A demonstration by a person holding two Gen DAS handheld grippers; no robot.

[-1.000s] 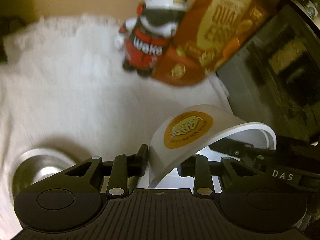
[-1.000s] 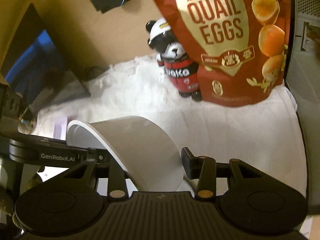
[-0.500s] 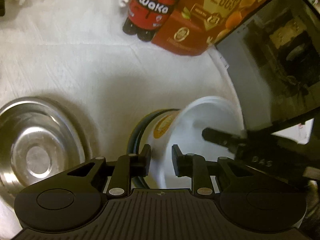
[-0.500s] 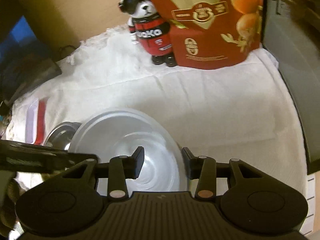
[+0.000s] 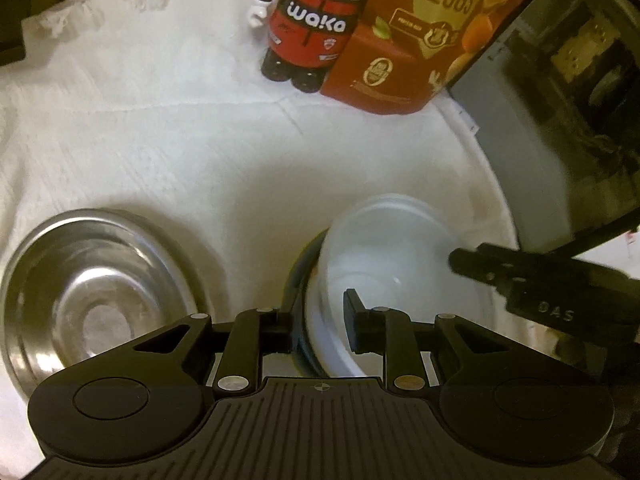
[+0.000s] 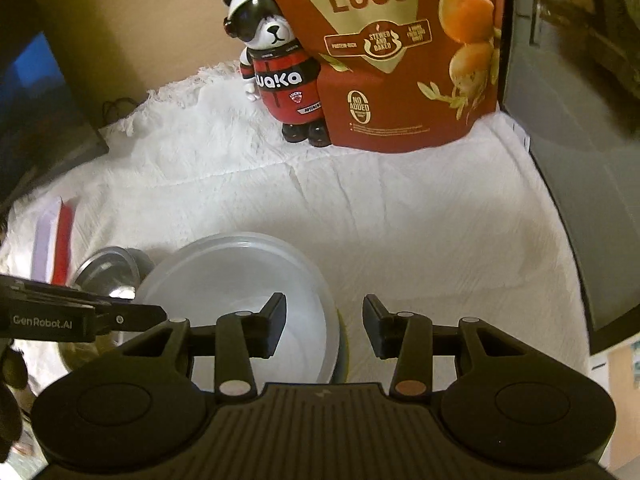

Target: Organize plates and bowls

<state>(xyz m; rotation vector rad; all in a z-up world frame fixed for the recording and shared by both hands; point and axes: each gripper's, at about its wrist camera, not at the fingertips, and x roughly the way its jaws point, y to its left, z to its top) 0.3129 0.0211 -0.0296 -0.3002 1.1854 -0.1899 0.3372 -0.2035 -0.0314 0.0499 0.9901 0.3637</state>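
White bowl: it sat upright on the white cloth point(image 6: 420, 216), nested in a darker dish point(image 5: 298, 264) of which only a thin rim showed; low and right of centre in the left view, low and left of centre in the right view.
White bowl point(image 5: 396, 264), handling: it looked like thin, light plastic, probably stiff enough at the rim but slippery and easy to flex; not fragile, by my judgement.
Where to hold: the rim wall was the likely place, one finger inside and one outside, since the smooth sides offered nothing else.
Left gripper point(image 5: 318, 326): fingers spread, straddling the near rim at about 6 o'clock of the bowl; the right finger stood over the inside, the left finger outside by the darker dish. Whether either pad touched the rim, I cannot tell.
Right gripper point(image 6: 325, 328): fingers spread and pinching nothing; the left finger hung over the bowl's inside, the right finger outside its rim at roughly 4 o'clock.
Steel bowl point(image 5: 96, 296): it lay alone at 9 o'clock of the white bowl, near but apart.
Background: a panda figure point(image 6: 280, 76) and a bag of quail eggs point(image 6: 400, 52) stood at 12 o'clock, well apart.
Task stage: the white bowl looked stacked; the steel one was not yet.
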